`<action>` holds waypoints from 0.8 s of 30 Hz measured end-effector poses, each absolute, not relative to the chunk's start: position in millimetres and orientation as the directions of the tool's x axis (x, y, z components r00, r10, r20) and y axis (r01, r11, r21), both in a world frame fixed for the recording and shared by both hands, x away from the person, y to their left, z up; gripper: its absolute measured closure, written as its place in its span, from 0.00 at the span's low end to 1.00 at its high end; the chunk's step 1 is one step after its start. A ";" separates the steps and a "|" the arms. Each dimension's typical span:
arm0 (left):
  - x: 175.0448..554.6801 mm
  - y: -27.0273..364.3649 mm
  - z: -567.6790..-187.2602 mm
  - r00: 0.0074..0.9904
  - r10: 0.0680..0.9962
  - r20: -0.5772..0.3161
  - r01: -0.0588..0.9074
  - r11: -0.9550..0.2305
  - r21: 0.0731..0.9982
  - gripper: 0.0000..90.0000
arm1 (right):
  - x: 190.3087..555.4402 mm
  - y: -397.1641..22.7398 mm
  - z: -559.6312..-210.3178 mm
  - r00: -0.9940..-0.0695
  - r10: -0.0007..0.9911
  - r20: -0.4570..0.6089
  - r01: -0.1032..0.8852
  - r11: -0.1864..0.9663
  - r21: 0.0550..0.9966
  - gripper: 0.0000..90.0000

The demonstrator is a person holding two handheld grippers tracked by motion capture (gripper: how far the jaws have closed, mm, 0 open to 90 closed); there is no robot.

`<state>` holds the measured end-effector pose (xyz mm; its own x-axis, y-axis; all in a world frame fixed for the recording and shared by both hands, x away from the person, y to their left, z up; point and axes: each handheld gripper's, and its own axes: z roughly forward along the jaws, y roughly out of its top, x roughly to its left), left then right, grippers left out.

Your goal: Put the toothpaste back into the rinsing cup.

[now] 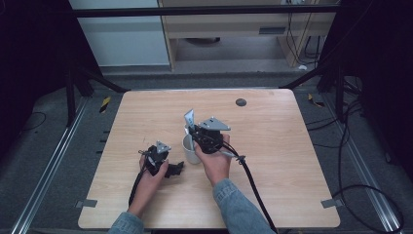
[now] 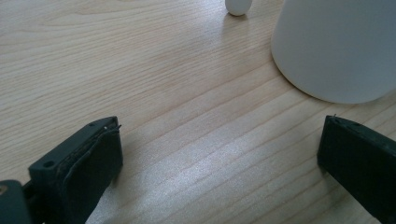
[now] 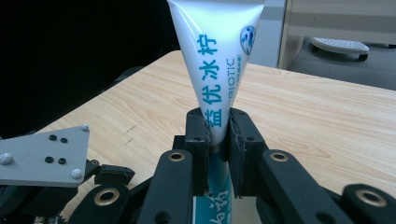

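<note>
Both jaws of the right gripper pinched the tube; lowering it straight into the cup seemed wise. Left gripper was spread.

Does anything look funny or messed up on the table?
Nothing is spilled or broken. The right claw squeezes a white tube, pinched flat where it is gripped, above a white cup. The left claw is open on the table.

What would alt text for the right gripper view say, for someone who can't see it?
The right gripper pinches a white tube with teal print upright between its two black jaws, above a pale wooden table. The grey plate of the other gripper shows at lower left, with a dark room behind.
</note>
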<state>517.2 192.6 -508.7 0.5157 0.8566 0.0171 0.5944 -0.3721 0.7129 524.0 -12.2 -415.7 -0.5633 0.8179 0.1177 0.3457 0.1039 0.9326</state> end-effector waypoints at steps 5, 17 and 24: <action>517.2 192.6 -508.7 0.516 0.857 0.017 0.594 -0.372 0.713 0.00 | 524.4 -10.9 -418.1 -0.562 0.818 0.121 0.349 0.102 0.932 0.88; 517.2 193.0 -508.4 0.520 0.854 0.021 0.595 -0.379 0.709 0.00 | 524.7 -13.0 -424.7 -0.551 0.822 0.145 0.365 0.081 0.928 0.88; 517.2 193.1 -508.4 0.521 0.854 0.022 0.594 -0.380 0.709 0.00 | 524.8 -14.8 -427.0 -0.548 0.822 0.152 0.367 0.073 0.927 0.88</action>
